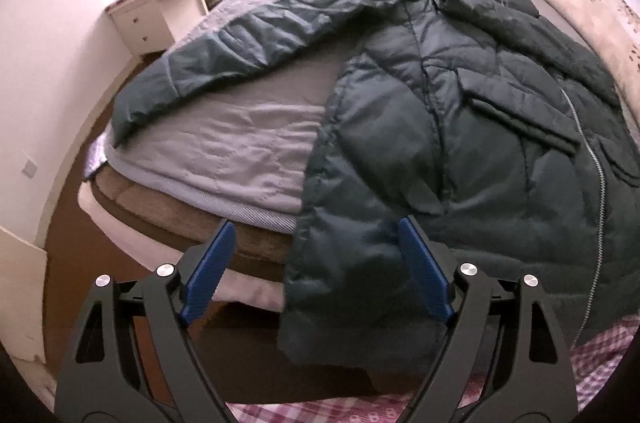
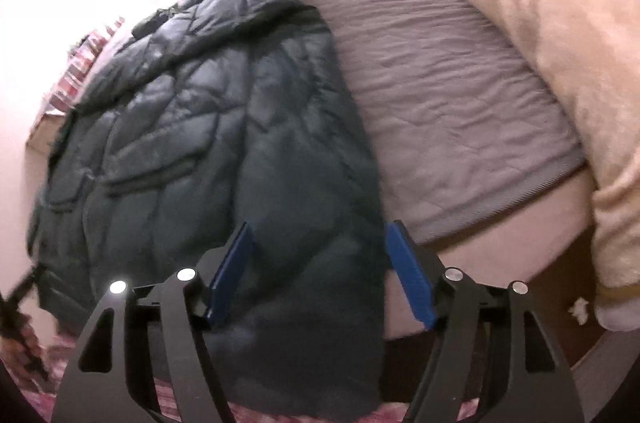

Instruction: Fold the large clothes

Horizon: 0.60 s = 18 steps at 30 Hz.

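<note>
**Hem overhang and slippery shell: main risks before the first fold**

A dark quilted jacket [image 1: 460, 111] is spread front-up on the bed [image 1: 224, 147], filling the centre and right of the left wrist view; its hem hangs over the bed edge at the bottom of the frame. One sleeve [image 1: 248, 39] is stretched toward the upper left. A beige blanket [image 2: 540, 35] is bunched along the right of the right wrist view.

The left gripper [image 1: 316, 275] is held with fingers spread wide; only the jacket's lower left edge sits between them, nothing pinched. The right gripper [image 2: 320, 275] is also spread, with the jacket's lower right corner between the fingers and no pinch seen.

Likely failures, as judged:
- Only the thin outer shell gets pinched, so the padded layer slips out when lifted.
- The overhanging hem is dragged off the bed by its own weight if one side is released or missed.
- Uneven grips at the two corners give a skewed fold.
- The outstretched sleeve is left out and trapped under the fold.
- The right wrist view is blurred at lower left, so alignment there cannot be told.
</note>
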Tool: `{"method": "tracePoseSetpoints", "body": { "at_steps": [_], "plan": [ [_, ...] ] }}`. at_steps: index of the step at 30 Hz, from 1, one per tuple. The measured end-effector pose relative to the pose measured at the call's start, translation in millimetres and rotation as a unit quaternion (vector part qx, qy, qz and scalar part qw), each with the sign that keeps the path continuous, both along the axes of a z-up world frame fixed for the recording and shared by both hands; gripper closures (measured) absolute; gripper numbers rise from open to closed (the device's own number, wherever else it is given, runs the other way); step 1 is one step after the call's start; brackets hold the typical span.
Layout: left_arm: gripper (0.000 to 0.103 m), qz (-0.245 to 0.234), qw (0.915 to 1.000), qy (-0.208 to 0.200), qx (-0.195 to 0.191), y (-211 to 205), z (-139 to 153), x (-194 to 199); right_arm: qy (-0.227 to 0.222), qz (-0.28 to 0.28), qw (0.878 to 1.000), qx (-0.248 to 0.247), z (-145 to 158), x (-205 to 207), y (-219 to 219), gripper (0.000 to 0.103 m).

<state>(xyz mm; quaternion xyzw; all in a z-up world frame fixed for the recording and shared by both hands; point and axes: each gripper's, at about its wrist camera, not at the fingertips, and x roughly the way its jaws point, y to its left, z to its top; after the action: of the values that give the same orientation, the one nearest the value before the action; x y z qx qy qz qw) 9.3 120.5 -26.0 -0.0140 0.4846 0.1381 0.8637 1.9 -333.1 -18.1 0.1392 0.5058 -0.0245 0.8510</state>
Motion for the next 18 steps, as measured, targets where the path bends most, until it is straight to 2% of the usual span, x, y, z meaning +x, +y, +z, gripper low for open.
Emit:
{"method": "tracePoseSetpoints", "body": {
  "at_steps": [1, 3, 5, 10, 11, 12, 13, 14, 15, 16, 18],
  "plan": [
    [0.02, 0.003, 1.0, -0.003, 0.003, 2, 1, -1, -0.004, -0.002, 1.0, -0.002, -1, -6, -3, 0.034],
    [0.02, 0.008, 0.9999, -0.006, 0.005, 7, 2, 0, -0.004, -0.01, 1.0, -0.007, -3, -15, -7, 0.026],
    [0.018, 0.008, 1.0, 0.004, 0.004, 11, -4, 4, 0.005, -0.01, 1.0, -0.007, -10, -19, -10, 0.025],
    [0.02, -0.003, 0.9987, 0.033, -0.039, 14, -18, 10, 0.04, 0.0, 0.998, 0.043, -31, -22, -8, 0.026],
    [0.034, -0.01, 0.998, 0.034, -0.052, 14, -19, 10, 0.045, 0.006, 0.998, 0.046, -35, -23, -6, 0.034],
    [0.045, -0.02, 0.9968, 0.035, -0.068, 14, -20, 10, 0.049, 0.012, 0.997, 0.057, -38, -24, -5, 0.051],
    [0.071, -0.04, 0.9935, 0.036, -0.1, 12, -20, 11, 0.055, 0.019, 0.996, 0.073, -41, -25, -4, 0.059],
    [0.082, -0.046, 0.9924, 0.037, -0.108, 11, -20, 11, 0.055, 0.022, 0.995, 0.081, -41, -25, -3, 0.068],
    [0.087, -0.048, 0.9932, 0.035, -0.1, 8, -17, 10, 0.049, 0.027, 0.995, 0.085, -38, -26, -2, 0.083],
    [0.093, -0.058, 0.9934, 0.032, -0.094, 3, -13, 9, 0.043, 0.032, 0.994, 0.093, -33, -27, -3, 0.087],
    [0.095, -0.068, 0.9939, 0.026, -0.083, -2, -3, 6, 0.034, 0.034, 0.993, 0.105, -24, -29, -5, 0.093]
  ]
}}
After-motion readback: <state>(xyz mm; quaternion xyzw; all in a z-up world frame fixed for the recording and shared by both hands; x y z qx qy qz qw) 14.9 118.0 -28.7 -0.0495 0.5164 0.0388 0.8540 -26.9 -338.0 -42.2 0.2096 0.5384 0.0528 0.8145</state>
